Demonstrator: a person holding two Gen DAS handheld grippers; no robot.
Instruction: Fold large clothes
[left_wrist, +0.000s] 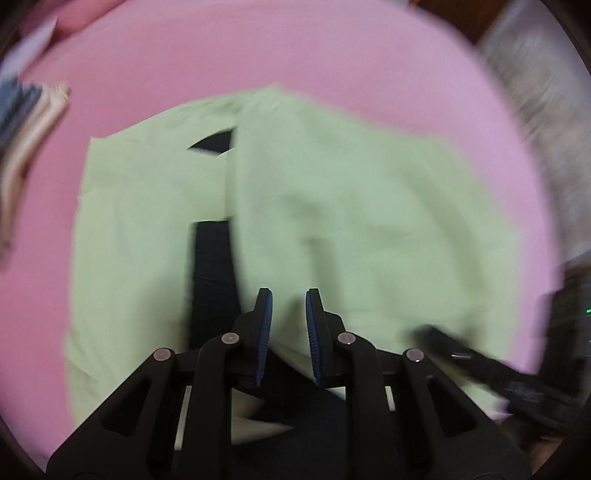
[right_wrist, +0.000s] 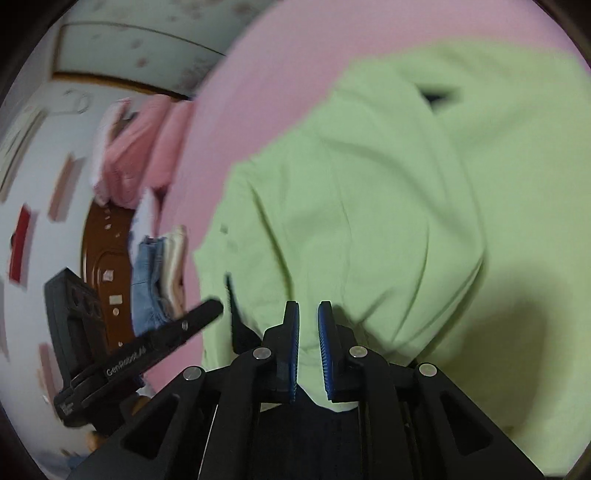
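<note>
- One light green cotton garment (left_wrist: 332, 206), two black hand-held grippers, one folded clothes stack (right_wrist: 162, 273).
- Garment: partly folded, dark lining showing, lying mid pink bedsheet (left_wrist: 258, 55).
- Left gripper (left_wrist: 289, 295) and right gripper (right_wrist: 308, 306): each narrowly parted, green cloth between the pads; a grip cannot be told.
- Stack sits at the sheet's edge.

Soft matt green cloth garment (left_wrist: 332, 206), smooth pink fabric sheet (left_wrist: 295, 48), black plastic tongs (right_wrist: 308, 347) with ribbed blue pads (right_wrist: 325, 350)

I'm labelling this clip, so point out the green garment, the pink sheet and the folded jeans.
green garment (left_wrist: 369, 206), left wrist view, its flat middle.
pink sheet (left_wrist: 295, 48), left wrist view, bare area beyond the garment.
folded jeans (right_wrist: 147, 288), right wrist view, blue denim side.
</note>
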